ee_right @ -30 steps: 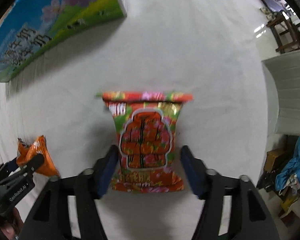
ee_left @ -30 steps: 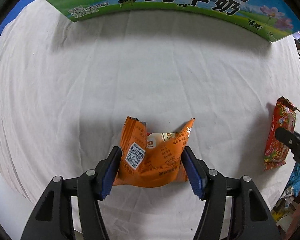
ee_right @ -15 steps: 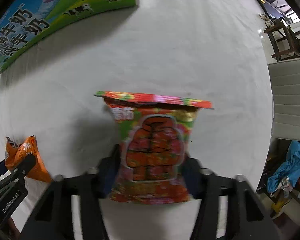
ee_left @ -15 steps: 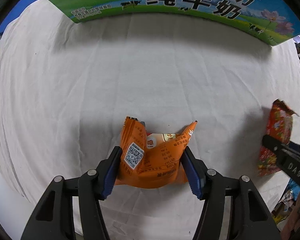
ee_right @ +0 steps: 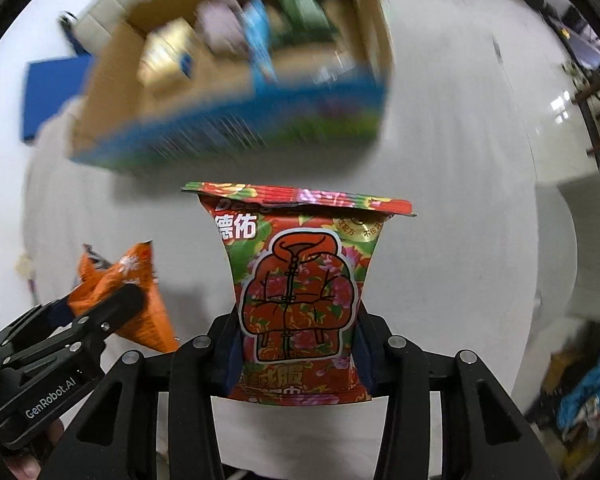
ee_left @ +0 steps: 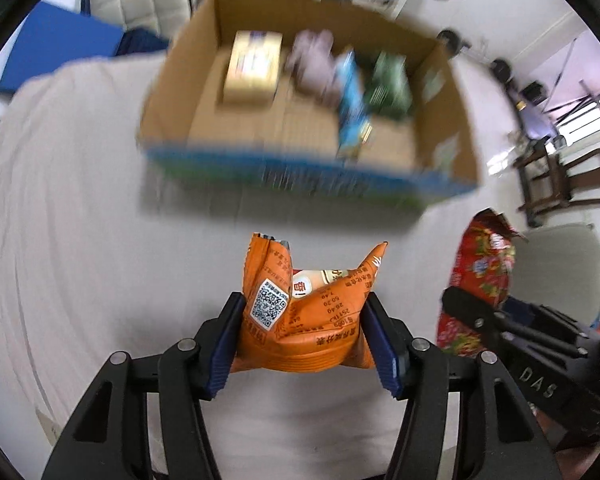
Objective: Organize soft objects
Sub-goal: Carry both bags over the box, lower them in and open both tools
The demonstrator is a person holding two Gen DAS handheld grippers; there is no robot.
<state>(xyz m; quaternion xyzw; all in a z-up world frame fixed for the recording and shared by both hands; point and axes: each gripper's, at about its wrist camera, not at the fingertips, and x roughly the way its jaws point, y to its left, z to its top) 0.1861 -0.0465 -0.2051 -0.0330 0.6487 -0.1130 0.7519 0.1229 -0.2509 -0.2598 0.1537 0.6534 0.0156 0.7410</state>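
My left gripper (ee_left: 302,338) is shut on a crumpled orange snack packet (ee_left: 308,312) and holds it in the air above the white-covered table (ee_left: 80,220). My right gripper (ee_right: 296,350) is shut on a red flowery packet (ee_right: 296,280) with a jacket drawing, also lifted. Each packet shows in the other view: the red one at the right of the left wrist view (ee_left: 480,276), the orange one at the lower left of the right wrist view (ee_right: 128,288). An open cardboard box (ee_left: 304,176) with a blue-green printed side stands ahead, blurred.
The box holds several packets: a tan one (ee_left: 252,68), a pale purple one (ee_left: 312,64), a blue one (ee_left: 352,104) and a green one (ee_left: 388,84). Wooden chairs (ee_left: 560,176) and a white chair (ee_left: 560,264) stand to the right, off the table.
Both grippers have lifted with their packets, so the box's open top and contents now show. The right gripper closed on the red packet. The view is motion-blurred.
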